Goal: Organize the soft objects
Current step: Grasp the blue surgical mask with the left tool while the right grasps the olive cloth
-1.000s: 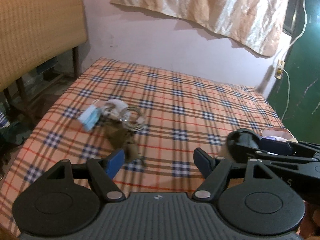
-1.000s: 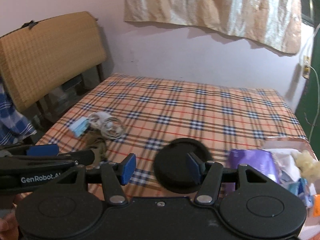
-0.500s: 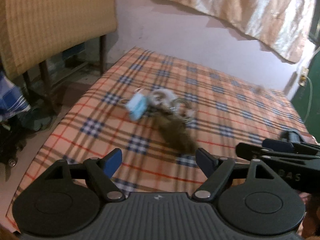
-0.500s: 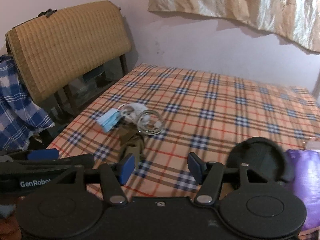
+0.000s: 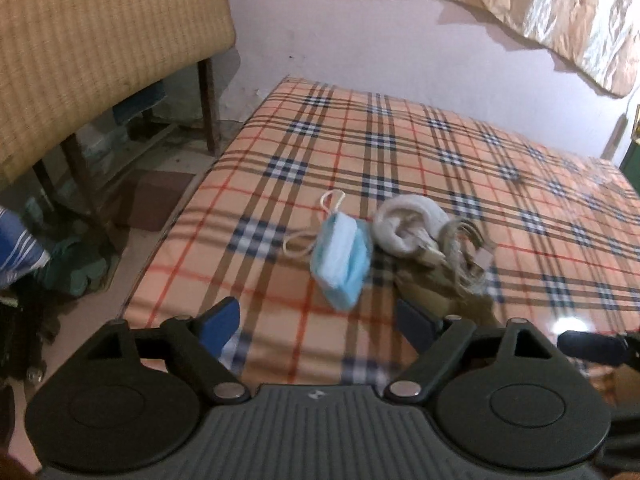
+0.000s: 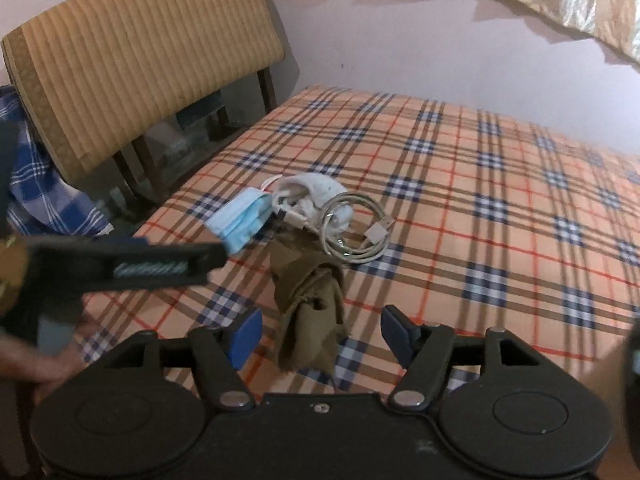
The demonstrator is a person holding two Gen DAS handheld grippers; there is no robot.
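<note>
Both grippers are spread and empty, jaws opening wider: left gripper (image 5: 316,316) w/ nothing but plaid between its blue pads, right gripper (image 6: 320,330) w/ the near end of the olive cloth (image 6: 310,304) lying in its gap, pads not on it. Vs a sec ago both have swung in over the small pile near the left edge of the bed (image 5: 420,160), toward its near-left corner; the pile now sits much closer in both views and the black round thing and box of bits at the right are gone from frame. Probably means the approach is about done and first pickups come next: left lined up on the blue face mask (image 5: 342,258), right on the cloth. Pile also has a white rolled sock (image 5: 408,220) touching the mask, and a coiled white cable (image 6: 352,226) just beside it. Right wrist view shows the cloth whole, the cable's plug end, and the left gripper from the side; in left wrist view the cloth is blurred and half hidden by its own finger. Left view alone shows the mask's ear loops.
</note>
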